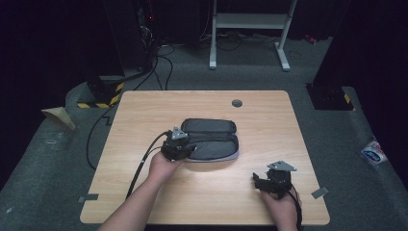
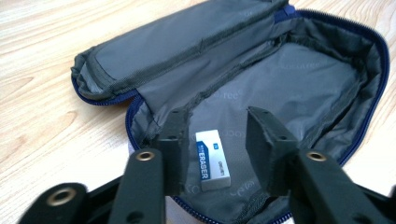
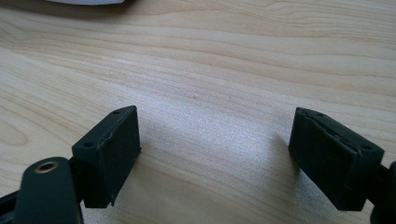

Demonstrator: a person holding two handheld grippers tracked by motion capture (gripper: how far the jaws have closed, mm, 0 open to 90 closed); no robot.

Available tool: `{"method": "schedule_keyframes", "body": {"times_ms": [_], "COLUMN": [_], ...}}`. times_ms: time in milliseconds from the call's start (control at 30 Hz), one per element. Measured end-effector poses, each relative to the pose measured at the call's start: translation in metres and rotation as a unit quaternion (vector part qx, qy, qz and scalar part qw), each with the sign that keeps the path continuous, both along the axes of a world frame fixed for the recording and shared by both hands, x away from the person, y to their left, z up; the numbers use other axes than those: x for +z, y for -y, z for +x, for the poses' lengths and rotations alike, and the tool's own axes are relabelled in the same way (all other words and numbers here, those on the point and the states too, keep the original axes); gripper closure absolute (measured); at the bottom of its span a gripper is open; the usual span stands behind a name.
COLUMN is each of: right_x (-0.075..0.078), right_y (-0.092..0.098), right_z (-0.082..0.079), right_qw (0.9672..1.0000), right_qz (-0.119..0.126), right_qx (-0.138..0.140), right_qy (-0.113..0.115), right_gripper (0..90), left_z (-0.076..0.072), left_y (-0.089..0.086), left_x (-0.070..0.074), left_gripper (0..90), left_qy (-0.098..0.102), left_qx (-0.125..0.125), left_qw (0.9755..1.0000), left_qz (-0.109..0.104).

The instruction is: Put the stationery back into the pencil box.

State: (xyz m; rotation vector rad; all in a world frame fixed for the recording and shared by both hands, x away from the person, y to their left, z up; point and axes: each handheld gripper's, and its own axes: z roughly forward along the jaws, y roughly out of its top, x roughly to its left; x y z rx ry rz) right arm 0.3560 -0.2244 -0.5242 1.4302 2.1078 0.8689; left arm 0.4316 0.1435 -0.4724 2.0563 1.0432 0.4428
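Hovering over the open case (image 1: 211, 139), my left tongs (image 2: 212, 133) stand slightly spread, with the eraser (image 2: 213, 159) lying loose between the two jaws on the grey lining. No pad presses on it: there is a gap on each side, narrow at the left jaw and wider at the right, so I judge the eraser delivered and resting free rather than pinched.

The eraser sits near the left end of the lower half of the case, close to the blue zip edge, with the case's flap (image 2: 177, 42) folded back beyond it. Its long axis runs nearly along the line of my left jaws, pointing from the tongs toward the far wall of the case, tilted a little to one side. That alignment matters for the coming move: the jaws can lift straight up and back without sweeping the eraser, whereas any sideways drift would nudge it with the nearer left jaw.

In the high view, my left tongs (image 1: 179, 144) are at the case's left end, the hand reaching in from below. My right tongs (image 1: 274, 180) are well apart from the case, near the front right of the tabletop (image 1: 144, 110), spread wide over bare wood with nothing between the jaws. The left hand is by far the nearer to the eraser; the right could serve to steady or close the case.
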Motion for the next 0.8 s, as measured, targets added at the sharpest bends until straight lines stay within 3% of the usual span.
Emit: {"method": "schedule_keyframes", "body": {"times_ms": [267, 400, 467, 600, 667, 800], "right_x": [0.000, 0.000, 0.000, 0.000, 0.000, 0.000], "right_y": [0.000, 0.000, 0.000, 0.000, 0.000, 0.000], "right_z": [0.000, 0.000, 0.000, 0.000, 0.000, 0.000], "right_qw": [1.0000, 1.0000, 1.0000, 1.0000, 1.0000, 1.0000], "right_qz": [0.000, 0.000, 0.000, 0.000, 0.000, 0.000], "right_qx": [0.000, 0.000, 0.000, 0.000, 0.000, 0.000], "right_qy": [0.000, 0.000, 0.000, -0.001, -0.001, 0.000], "right_gripper": [16.2, 16.2, 16.2, 16.2, 16.2, 16.2], "left_z": [-0.003, -0.005, -0.005, -0.005, -0.005, -0.007], "left_y": [-0.008, -0.013, -0.014, -0.017, -0.020, -0.025], "left_x": [0.001, 0.000, 0.000, 0.000, 0.001, 0.003], "left_gripper": [47.0, 32.9, 30.3, 14.2, 0.0, 0.0], "left_qy": [-0.004, -0.003, -0.002, 0.002, 0.004, 0.013], "left_qx": [-0.005, -0.013, -0.011, 0.002, 0.021, 0.026], "left_qw": [0.9997, 0.9989, 0.9989, 0.9994, 0.9995, 0.9992], "left_qz": [-0.025, -0.044, -0.046, -0.036, -0.023, -0.026]}}
